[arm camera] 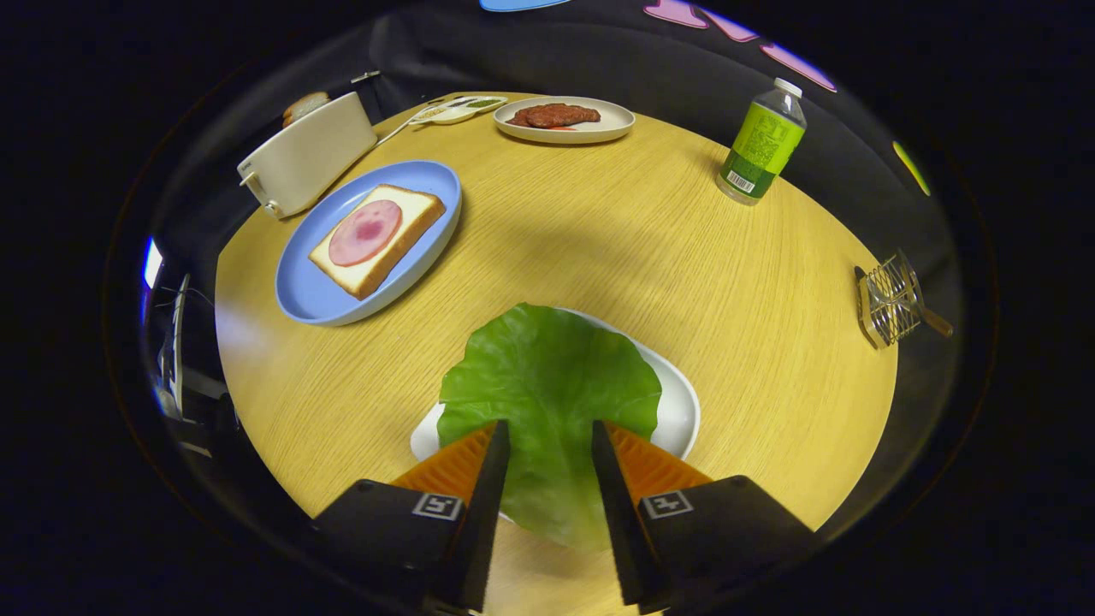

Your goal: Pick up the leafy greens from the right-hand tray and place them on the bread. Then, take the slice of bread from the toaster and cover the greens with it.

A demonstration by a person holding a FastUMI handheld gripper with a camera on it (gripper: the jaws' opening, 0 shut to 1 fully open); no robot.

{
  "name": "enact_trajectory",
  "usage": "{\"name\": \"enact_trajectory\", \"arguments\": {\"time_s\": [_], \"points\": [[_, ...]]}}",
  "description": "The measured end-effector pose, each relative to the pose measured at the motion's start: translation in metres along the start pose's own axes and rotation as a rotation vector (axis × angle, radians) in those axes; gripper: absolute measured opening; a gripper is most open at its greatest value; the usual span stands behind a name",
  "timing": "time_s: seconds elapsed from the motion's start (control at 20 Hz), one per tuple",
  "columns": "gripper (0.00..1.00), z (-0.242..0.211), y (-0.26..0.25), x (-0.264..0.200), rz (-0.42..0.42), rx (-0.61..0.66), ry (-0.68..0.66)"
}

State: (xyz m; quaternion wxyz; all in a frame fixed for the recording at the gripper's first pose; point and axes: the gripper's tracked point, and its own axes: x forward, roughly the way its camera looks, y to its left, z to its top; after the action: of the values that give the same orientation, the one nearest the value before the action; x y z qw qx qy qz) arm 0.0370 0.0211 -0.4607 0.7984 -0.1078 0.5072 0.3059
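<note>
Fingers of the gripper [549, 428] stand parted over the near half of the leaf, a strip of green showing between them; whether the tips touch it cannot be told. Nothing gripped.

Leafy greens [547, 385]: one broad leaf, lying flat on a white tray [680, 411], overhanging the tray's near rim toward the fingers. Tray sits near the table's near edge.

Round wooden table [650, 248], light grain. Widest bare stretch lies beyond the leaf, in the middle of the table, between the white tray and the far plates.

Count:
- One blue plate [316, 295], beyond the fingers to the left, holding one slice of bread [411, 214] topped with one round ham slice [365, 232].
- One white toaster [308, 154] just beyond the blue plate, at the table's edge, one bread slice [305, 104] poking out of its top.
- One beige plate [599, 130] at the far edge with reddish meat [556, 114] on it.
- One small divided dish [453, 109] beside it, close to the toaster.
- One green-labelled bottle [763, 145], upright, far right, near the edge.
- One wire rack [890, 299] at the right edge.

Dark cloth wall behind the table.
</note>
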Motion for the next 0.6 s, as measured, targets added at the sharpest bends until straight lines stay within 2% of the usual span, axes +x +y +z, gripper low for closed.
{"name": "enact_trajectory", "arguments": {"time_s": [0.1, 0.15, 0.2, 0.4, 0.6], "points": [[0.26, 0.001, 0.002, 0.000, -0.005, -0.017, 0.008], [0.16, 0.000, 0.003, 0.002, -0.006, -0.027, 0.010], [0.10, 0.001, 0.003, 0.001, -0.017, -0.036, 0.012], [0.08, 0.011, 0.003, -0.016, -0.057, -0.032, -0.014], [0.08, 0.043, 0.010, -0.048, -0.066, -0.007, -0.094]]}}
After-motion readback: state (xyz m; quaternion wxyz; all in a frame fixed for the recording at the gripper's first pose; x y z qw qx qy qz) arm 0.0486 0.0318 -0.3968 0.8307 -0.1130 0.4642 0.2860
